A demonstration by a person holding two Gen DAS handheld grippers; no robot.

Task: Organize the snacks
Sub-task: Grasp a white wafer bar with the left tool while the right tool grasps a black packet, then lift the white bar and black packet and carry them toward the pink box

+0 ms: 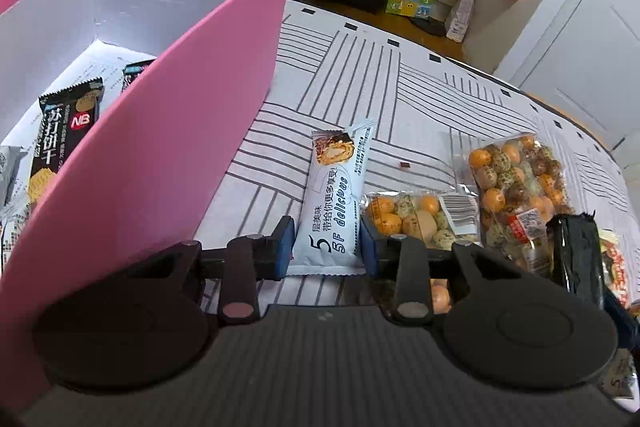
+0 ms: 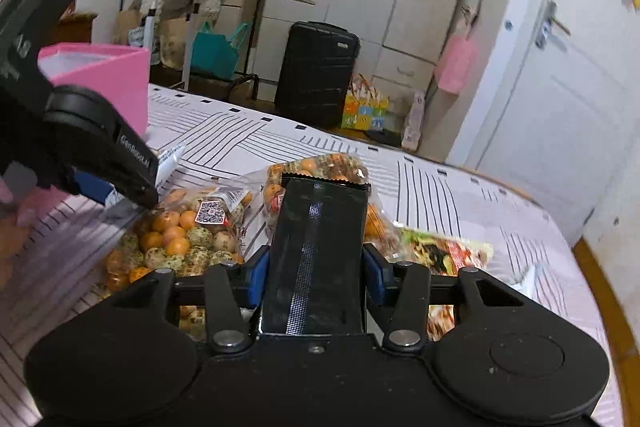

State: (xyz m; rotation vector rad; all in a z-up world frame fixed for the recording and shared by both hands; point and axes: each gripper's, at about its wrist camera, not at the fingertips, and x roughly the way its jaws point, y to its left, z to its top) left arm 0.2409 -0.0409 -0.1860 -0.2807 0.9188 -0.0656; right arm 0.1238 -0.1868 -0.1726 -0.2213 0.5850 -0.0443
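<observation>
In the left wrist view my left gripper (image 1: 326, 251) is shut on the lower end of a white and blue snack bar packet (image 1: 338, 187), which lies on the striped cloth right of the tall pink box (image 1: 168, 131). The box holds a black cracker packet (image 1: 66, 143) and other packets. In the right wrist view my right gripper (image 2: 316, 277) is shut on a black packet (image 2: 320, 239), lifted above the cloth. The same black packet (image 1: 578, 255) shows at the right of the left view. Two clear bags of orange and green coated nuts (image 1: 516, 179) (image 1: 416, 219) lie between the grippers.
The left tool's black housing (image 2: 92, 135) crosses the right view above a nut bag (image 2: 184, 231), with the pink box (image 2: 108, 83) behind. A colourful snack packet (image 2: 448, 251) lies right. A wooden rim (image 2: 612, 307) edges the cloth. A black suitcase (image 2: 316, 75) stands beyond.
</observation>
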